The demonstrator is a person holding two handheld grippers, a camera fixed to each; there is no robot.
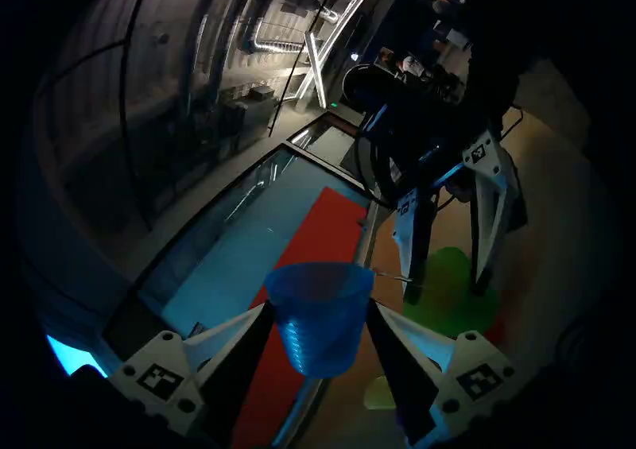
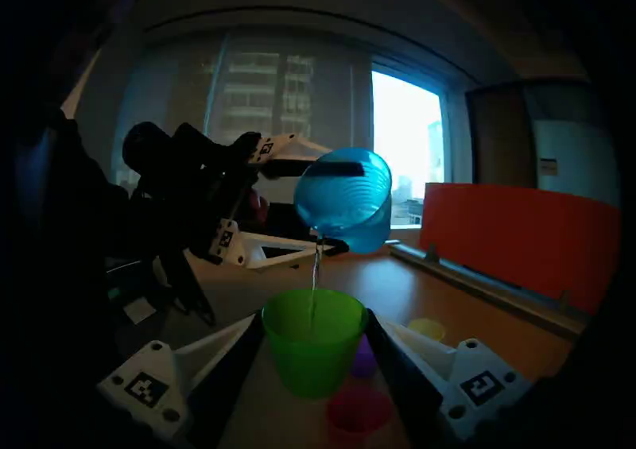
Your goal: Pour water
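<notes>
Blue plastic cup (image 1: 322, 326) is clamped in my left tongs (image 1: 319, 310), tipped so that a thin water stream (image 2: 316, 274) falls from its lip into the green cup (image 2: 314, 354). My right tongs (image 2: 314, 322) grip that one directly underneath to catch it. Below is a wooden tabletop (image 2: 445, 298). A red partition (image 2: 517, 234) lines its far edge, with a bright window (image 2: 401, 143) beyond.
</notes>
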